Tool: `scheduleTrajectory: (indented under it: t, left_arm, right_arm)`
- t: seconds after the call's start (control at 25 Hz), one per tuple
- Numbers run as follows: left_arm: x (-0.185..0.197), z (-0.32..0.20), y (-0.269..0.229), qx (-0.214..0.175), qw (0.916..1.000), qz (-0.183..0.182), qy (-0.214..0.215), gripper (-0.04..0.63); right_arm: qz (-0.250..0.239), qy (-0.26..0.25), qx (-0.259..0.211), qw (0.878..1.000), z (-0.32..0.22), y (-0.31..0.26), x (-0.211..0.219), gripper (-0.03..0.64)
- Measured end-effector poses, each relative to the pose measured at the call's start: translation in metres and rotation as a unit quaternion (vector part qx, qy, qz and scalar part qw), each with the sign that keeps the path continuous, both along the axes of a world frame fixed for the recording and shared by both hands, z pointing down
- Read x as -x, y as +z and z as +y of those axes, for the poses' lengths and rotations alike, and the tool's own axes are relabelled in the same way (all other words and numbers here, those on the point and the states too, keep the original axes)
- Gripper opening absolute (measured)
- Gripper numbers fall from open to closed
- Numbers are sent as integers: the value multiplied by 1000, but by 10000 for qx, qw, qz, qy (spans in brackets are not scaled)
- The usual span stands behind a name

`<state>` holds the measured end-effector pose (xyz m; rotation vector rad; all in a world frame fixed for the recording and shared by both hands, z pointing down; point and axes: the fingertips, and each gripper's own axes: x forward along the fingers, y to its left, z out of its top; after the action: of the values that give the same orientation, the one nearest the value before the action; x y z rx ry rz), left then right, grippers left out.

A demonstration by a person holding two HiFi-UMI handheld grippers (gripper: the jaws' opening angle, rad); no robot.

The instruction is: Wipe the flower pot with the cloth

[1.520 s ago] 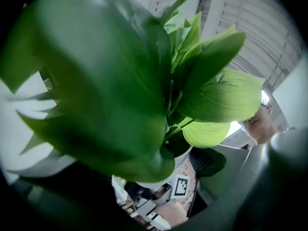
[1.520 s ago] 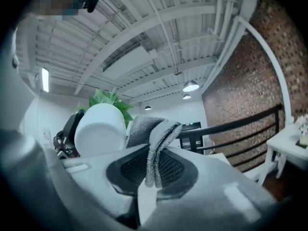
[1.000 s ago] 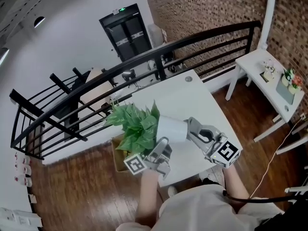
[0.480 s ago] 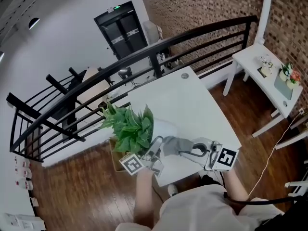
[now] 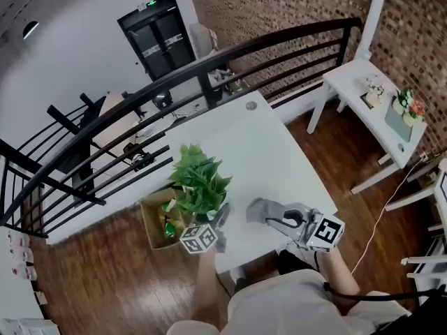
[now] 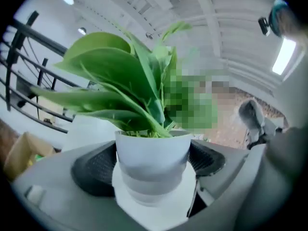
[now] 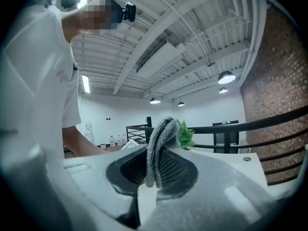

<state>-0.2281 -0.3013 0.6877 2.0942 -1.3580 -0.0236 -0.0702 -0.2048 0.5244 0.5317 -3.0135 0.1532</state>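
Observation:
The white flower pot [image 6: 153,160] with its broad green leaves [image 5: 199,183] stands upright between the ribbed pads [image 6: 94,170] of my left gripper [image 6: 153,177], which is shut on it. In the head view the leaves hide the pot, and the left gripper [image 5: 222,216] sits at the near left corner of the white table [image 5: 272,152]. Whether the pot rests on the table I cannot tell. A folded grey cloth [image 7: 159,150] is pinched in my right gripper [image 7: 155,174]. In the head view the cloth [image 5: 258,210] and right gripper [image 5: 276,220] are a short way right of the plant, apart from it.
An open cardboard box [image 5: 155,218] with green items stands on the wooden floor left of the table. A black railing [image 5: 209,61] runs behind the table. A white side table [image 5: 370,96] with small flowers is at the right, by the brick wall.
The plant was held tilted on its side with the cloth against the pot. It has since swung upright and sunk to the table's near left corner. The cloth has come off the pot.

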Motion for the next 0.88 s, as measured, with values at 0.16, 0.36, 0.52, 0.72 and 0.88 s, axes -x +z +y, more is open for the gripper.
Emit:
scheduleTrajectory:
  t: [0.16,0.36,0.52,0.72,0.88]
  left_arm:
    - [-20,11,69,166,9886,-1491,143,491]
    - [-45,39,100,-353,9813,-1891,-4,479]
    - [-59,38,100,-500,9820,-1823,-17,480]
    - [-59,41,108,54,9783,-2015,474,489]
    - [-63,32,101,774,9602,-2378,1246,600]
  right_arm:
    - [210,6,126,9997,4,15,-11,18]
    - [394,-16,213,9990,9,25,-23,18]
    - [436,43,235,9988,5,29,-44,18]
    - [409,65,226,9989,2,18,-40,18]
    - [334,85,206,9992,-2,15,-34,18]
